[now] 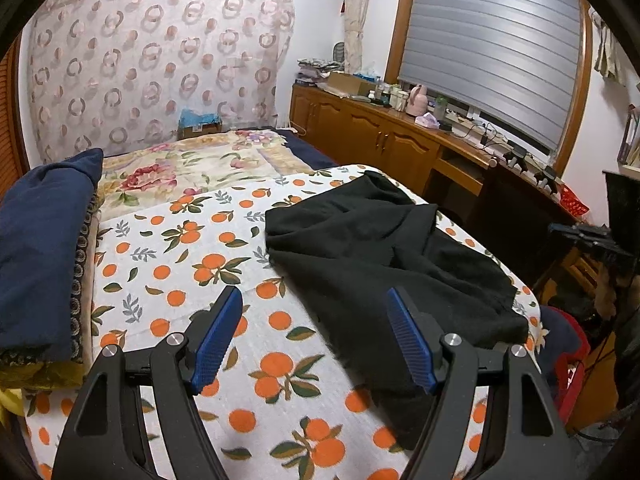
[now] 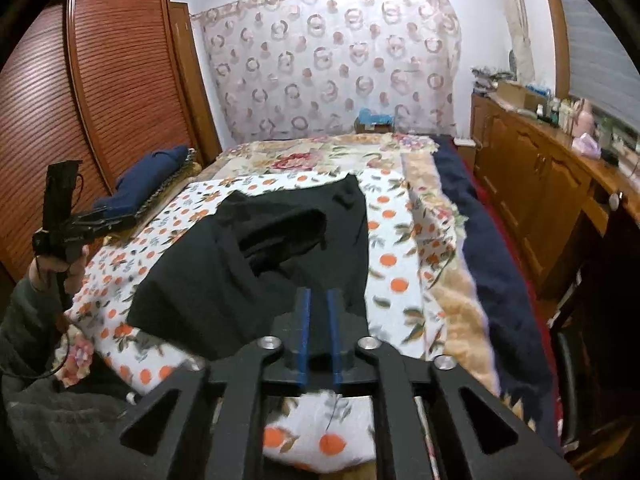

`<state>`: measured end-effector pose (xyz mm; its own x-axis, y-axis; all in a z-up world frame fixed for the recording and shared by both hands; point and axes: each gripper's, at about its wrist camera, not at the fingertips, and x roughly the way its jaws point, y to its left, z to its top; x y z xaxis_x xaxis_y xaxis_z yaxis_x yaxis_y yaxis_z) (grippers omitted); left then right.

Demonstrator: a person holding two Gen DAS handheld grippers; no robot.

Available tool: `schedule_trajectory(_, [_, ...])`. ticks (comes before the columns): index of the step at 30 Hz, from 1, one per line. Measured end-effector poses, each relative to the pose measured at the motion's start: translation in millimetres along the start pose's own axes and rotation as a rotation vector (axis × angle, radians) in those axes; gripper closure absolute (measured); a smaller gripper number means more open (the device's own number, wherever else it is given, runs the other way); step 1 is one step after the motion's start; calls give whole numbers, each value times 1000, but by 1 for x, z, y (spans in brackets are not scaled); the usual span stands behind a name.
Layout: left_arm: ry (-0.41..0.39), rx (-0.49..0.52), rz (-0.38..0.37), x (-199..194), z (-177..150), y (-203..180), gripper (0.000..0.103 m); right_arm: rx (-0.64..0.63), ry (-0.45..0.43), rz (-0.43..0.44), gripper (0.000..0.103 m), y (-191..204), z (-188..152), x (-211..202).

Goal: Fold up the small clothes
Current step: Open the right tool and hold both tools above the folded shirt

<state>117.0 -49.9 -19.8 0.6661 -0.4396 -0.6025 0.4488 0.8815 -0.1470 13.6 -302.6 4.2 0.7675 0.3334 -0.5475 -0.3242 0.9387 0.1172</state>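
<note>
A black garment (image 1: 376,256) lies crumpled on the orange-print sheet (image 1: 180,264) of the bed. My left gripper (image 1: 314,300) is open, its blue pads wide apart, just above the garment's near left edge and holding nothing. In the right wrist view the same garment (image 2: 248,264) lies ahead. My right gripper (image 2: 319,300) has its blue pads nearly together on the garment's near edge, with black cloth pinched between them. The left gripper also shows in the right wrist view (image 2: 68,224), held in a hand at the far left.
A navy pillow (image 1: 40,248) lies at the bed's left. A floral blanket (image 1: 192,168) covers the far bed. A wooden cabinet (image 1: 380,136) with clutter runs along the right. A slatted wardrobe (image 2: 100,92) stands on the left. A red stool (image 1: 568,360) is beside the bed.
</note>
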Motion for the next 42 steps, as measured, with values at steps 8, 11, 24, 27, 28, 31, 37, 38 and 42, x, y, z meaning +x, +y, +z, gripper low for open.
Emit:
schedule_trajectory(8, [22, 48, 34, 39, 26, 5, 28, -61, 11, 42, 58, 13, 39, 80])
schedule_trajectory(11, [27, 69, 45, 50, 33, 3, 28, -77, 32, 53, 58, 19, 48, 109])
schedule_trajectory(24, [75, 107, 57, 98, 50, 1, 28, -69, 114, 68, 48, -3, 70, 159])
schedule_trajectory(27, [90, 108, 57, 110, 53, 5, 28, -46, 139, 82, 48, -9, 72, 167])
schedule_trajectory(28, [93, 106, 55, 113, 54, 6, 28, -40, 146, 89, 48, -9, 72, 169])
schedule_trajectory(31, [109, 95, 46, 124, 56, 11, 28, -21, 181, 100, 48, -8, 73, 176])
schedule_trajectory(37, [157, 63, -36, 150, 59, 22, 53, -27, 230, 118, 48, -1, 77, 186])
schedule_trajectory(38, [163, 61, -37, 154, 59, 23, 53, -30, 232, 119, 51, 0, 78, 186])
schedule_trajectory(42, [183, 53, -52, 165, 60, 25, 57, -50, 230, 127, 79, 2, 82, 184])
